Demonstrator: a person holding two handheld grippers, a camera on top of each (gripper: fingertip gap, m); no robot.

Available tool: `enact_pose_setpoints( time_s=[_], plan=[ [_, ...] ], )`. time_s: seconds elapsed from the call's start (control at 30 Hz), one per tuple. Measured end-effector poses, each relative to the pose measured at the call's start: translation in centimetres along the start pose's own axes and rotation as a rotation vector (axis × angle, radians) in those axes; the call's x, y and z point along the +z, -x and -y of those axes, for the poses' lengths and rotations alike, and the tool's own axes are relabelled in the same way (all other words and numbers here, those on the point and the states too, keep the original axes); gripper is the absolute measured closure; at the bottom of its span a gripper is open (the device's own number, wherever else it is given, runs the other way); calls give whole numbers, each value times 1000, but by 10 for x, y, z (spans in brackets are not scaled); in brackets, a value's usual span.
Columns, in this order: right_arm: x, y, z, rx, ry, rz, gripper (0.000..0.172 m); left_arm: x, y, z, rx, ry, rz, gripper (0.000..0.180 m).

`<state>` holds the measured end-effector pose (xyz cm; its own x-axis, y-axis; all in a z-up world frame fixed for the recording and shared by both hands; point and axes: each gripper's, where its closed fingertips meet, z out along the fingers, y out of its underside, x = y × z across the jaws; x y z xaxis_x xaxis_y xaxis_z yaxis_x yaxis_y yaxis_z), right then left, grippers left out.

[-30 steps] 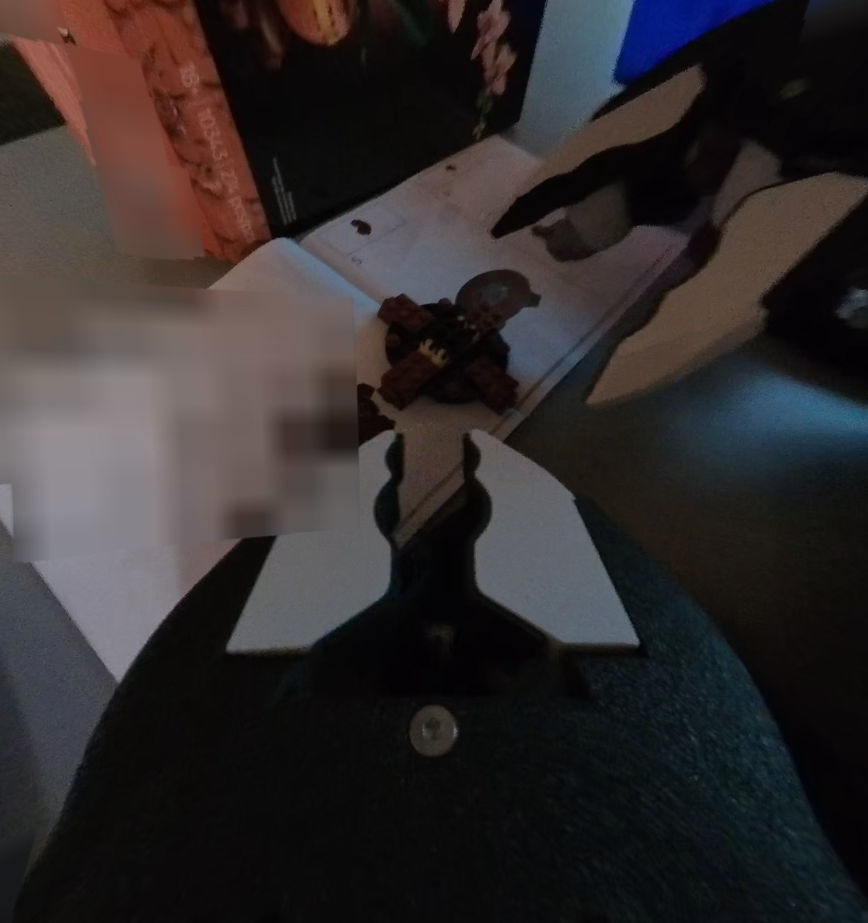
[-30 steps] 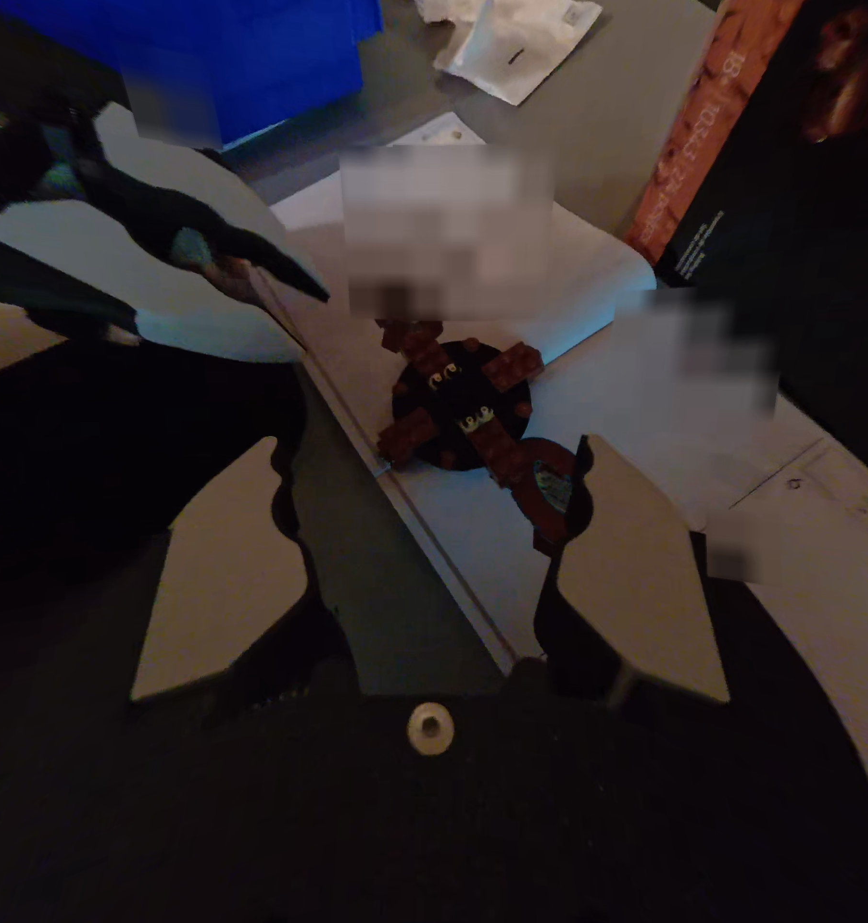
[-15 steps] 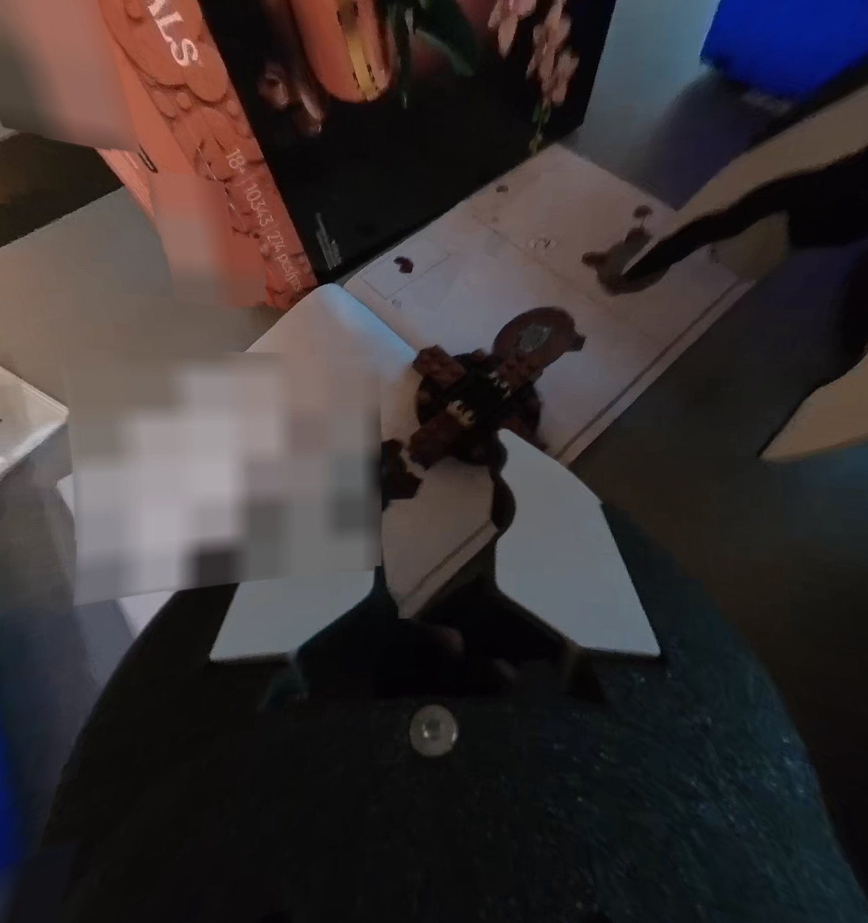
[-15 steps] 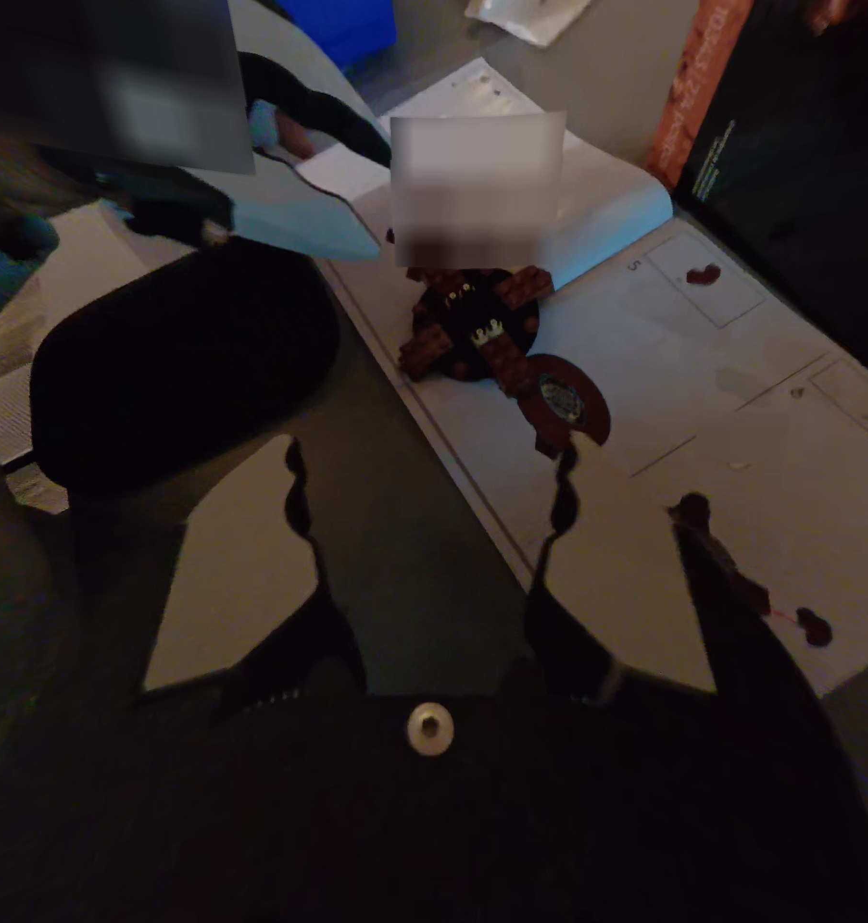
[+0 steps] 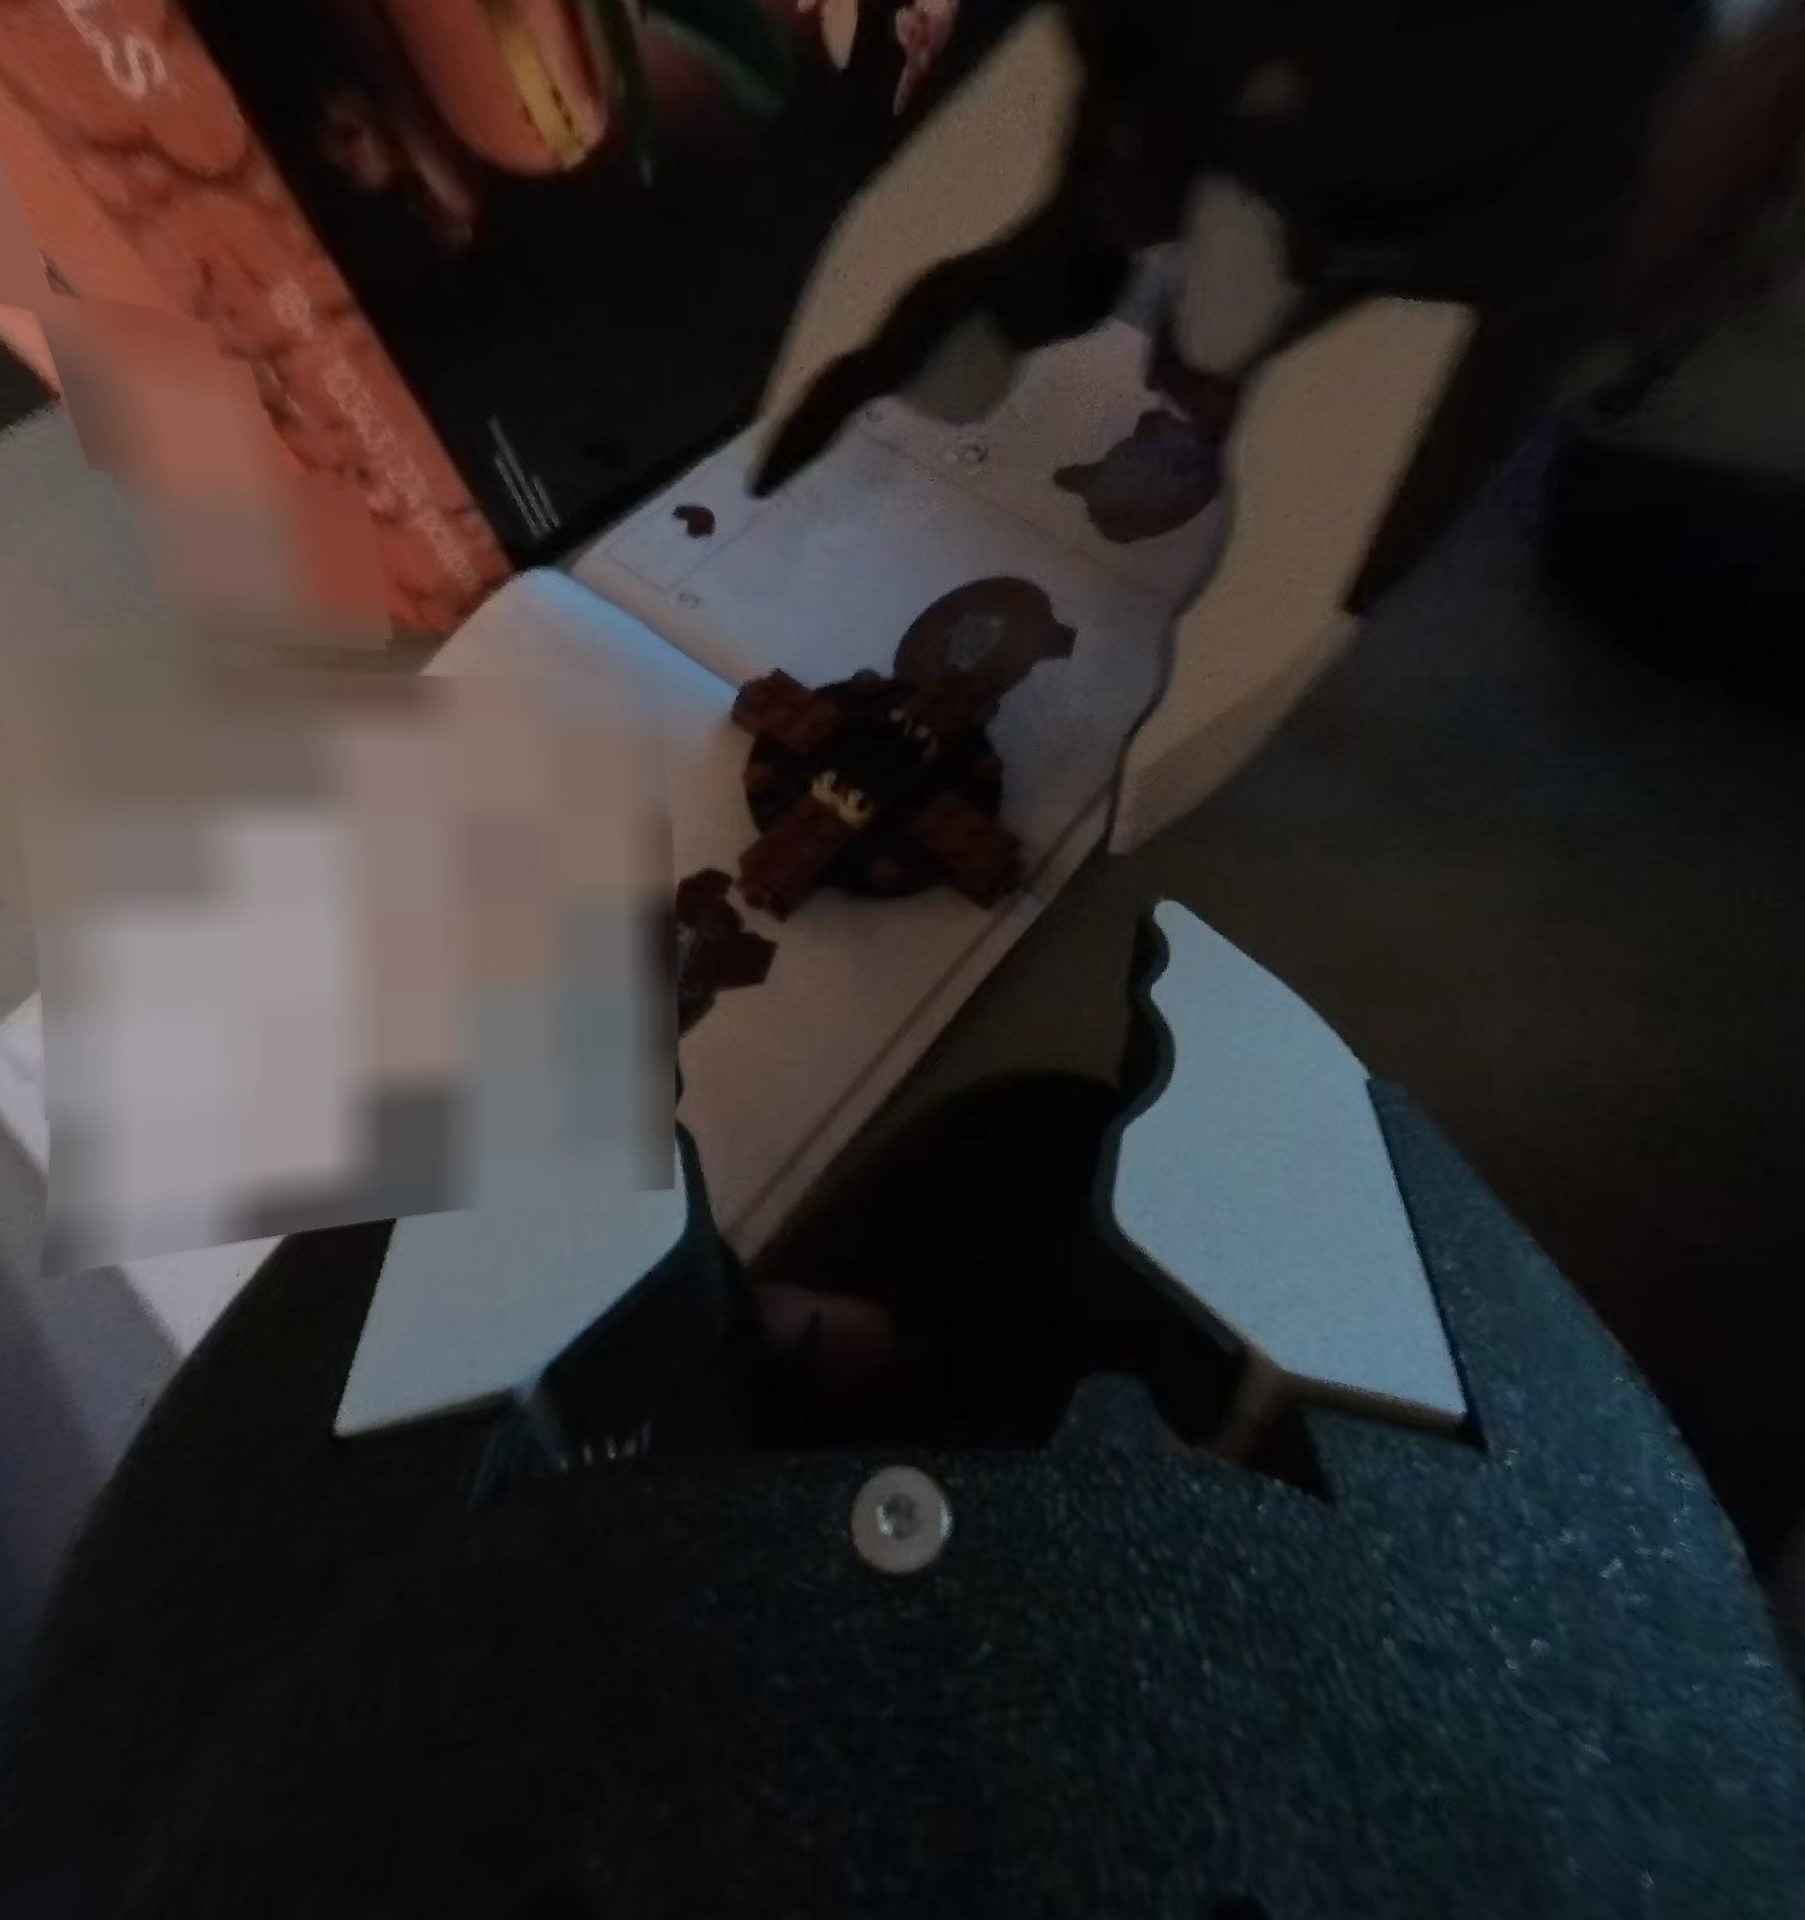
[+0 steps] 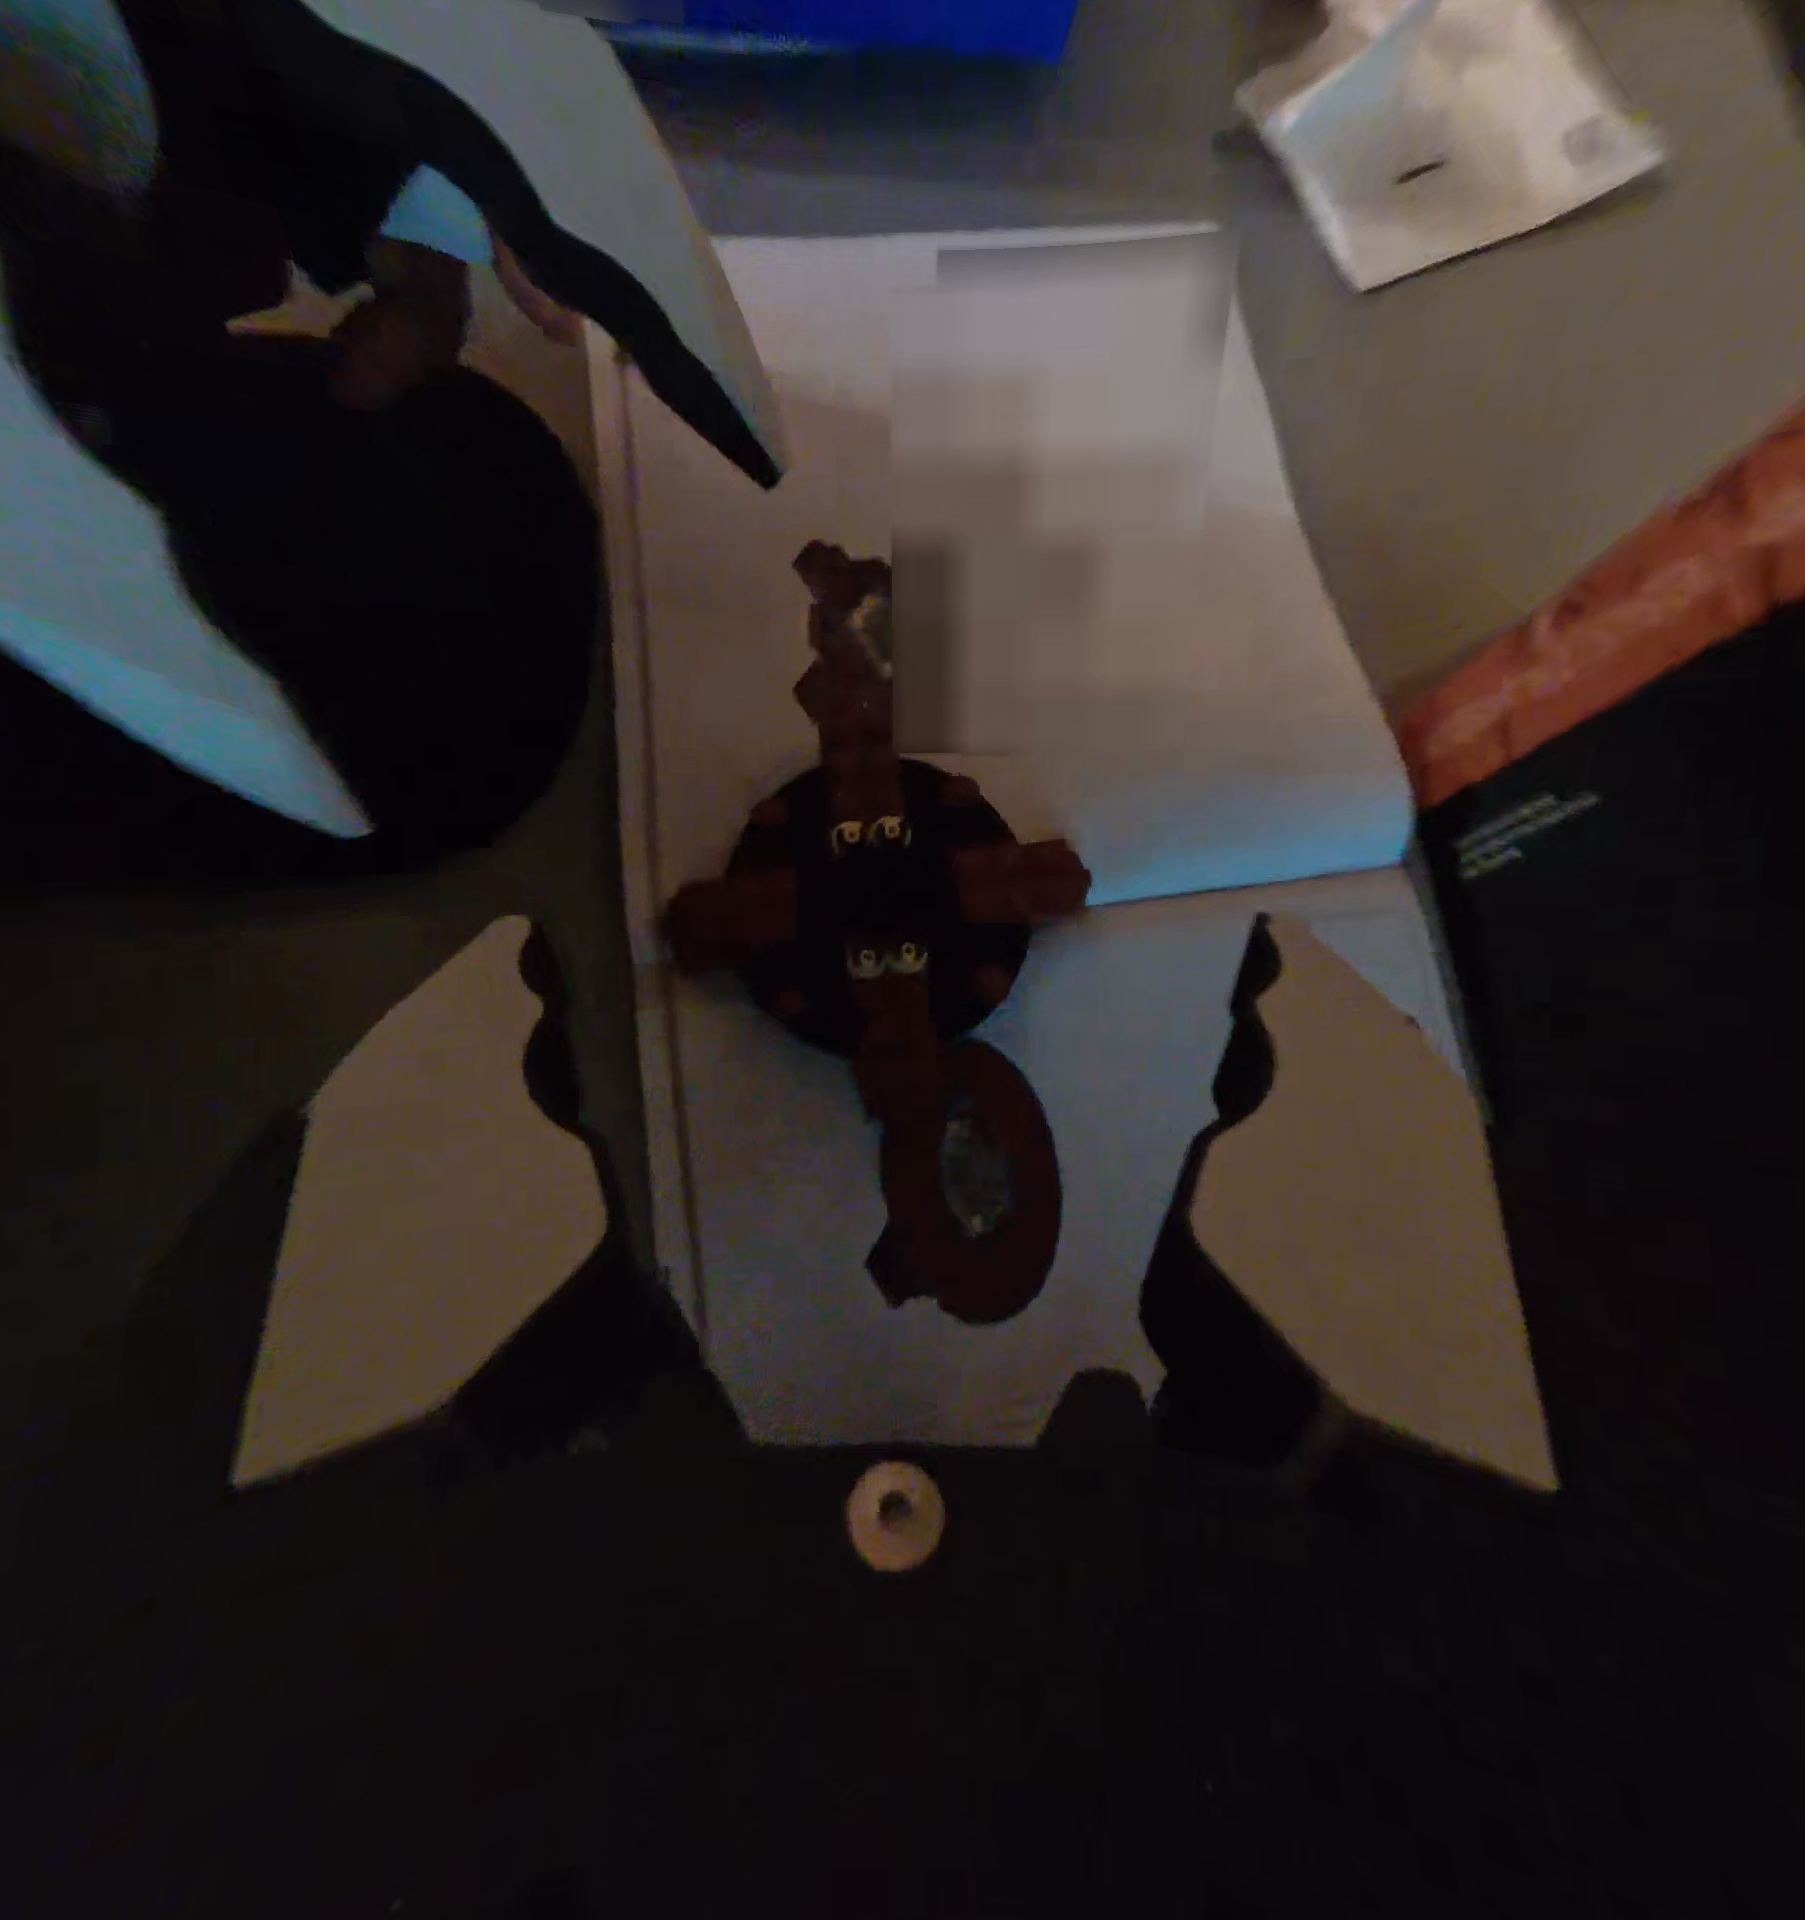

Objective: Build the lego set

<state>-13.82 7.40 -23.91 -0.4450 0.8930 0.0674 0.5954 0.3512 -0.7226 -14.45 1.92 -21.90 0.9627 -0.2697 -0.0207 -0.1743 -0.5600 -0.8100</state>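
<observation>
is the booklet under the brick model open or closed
Open: the booklet lies spread flat, one page curling up beside the brick model resting on it.

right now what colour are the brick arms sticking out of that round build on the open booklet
Dark reddish brown brick arms on a black round base; right wrist view shows it best.

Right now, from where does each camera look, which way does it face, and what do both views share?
Left wrist view: sits on the left gripper, looking along its open fingers at the brick model on the open booklet; the right gripper shows beyond.
Right wrist view: sits on the right gripper, looking down over the same model, fingers wide apart; the left gripper shows upper left.
Shared: model, booklet, printed box.
</observation>
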Motion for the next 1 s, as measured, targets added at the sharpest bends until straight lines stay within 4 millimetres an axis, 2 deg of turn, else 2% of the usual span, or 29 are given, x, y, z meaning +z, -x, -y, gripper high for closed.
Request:
enact_pose_setpoints(
  time_s=[0.03, 0.1, 0.17, 0.27, 0.43, 0.6, 0.7, 0.77, 0.87, 1.0],
  plan=[
    [7, -3, -3, -9, 32, 27, 43, 0, -4, -2, -34, -17, -28, 96],
    [19, -1, -10, -45, 77, 90, 42, 1, -15, -4, -116, -60, -121, 100],
    [28, -1, -14, -94, 97, 108, 51, -1, -7, -6, -143, -81, -96, 102],
    [35, 9, -11, -110, 64, 159, 78, -4, -3, -3, -200, -123, -113, 106],
    [29, 9, -9, -75, 31, 150, 78, -10, 7, 0, -290, -190, -111, 110],
    [16, 6, 10, -39, 7, 99, 79, -24, 17, 9, -329, -299, -73, 117],
    [15, 11, 27, -48, -8, 109, 78, -28, 15, 6, -300, -270, -49, 118],
    [23, 9, 39, -51, 0, 107, 78, -32, 12, 4, -262, -262, -27, 118],
    [44, 10, 60, -98, -9, 133, 78, -38, -3, 4, -242, -271, -55, 119],
    [69, 8, 77, -143, 8, 166, 78, -45, -17, 3, -232, -274, -89, 119]
  ],
)
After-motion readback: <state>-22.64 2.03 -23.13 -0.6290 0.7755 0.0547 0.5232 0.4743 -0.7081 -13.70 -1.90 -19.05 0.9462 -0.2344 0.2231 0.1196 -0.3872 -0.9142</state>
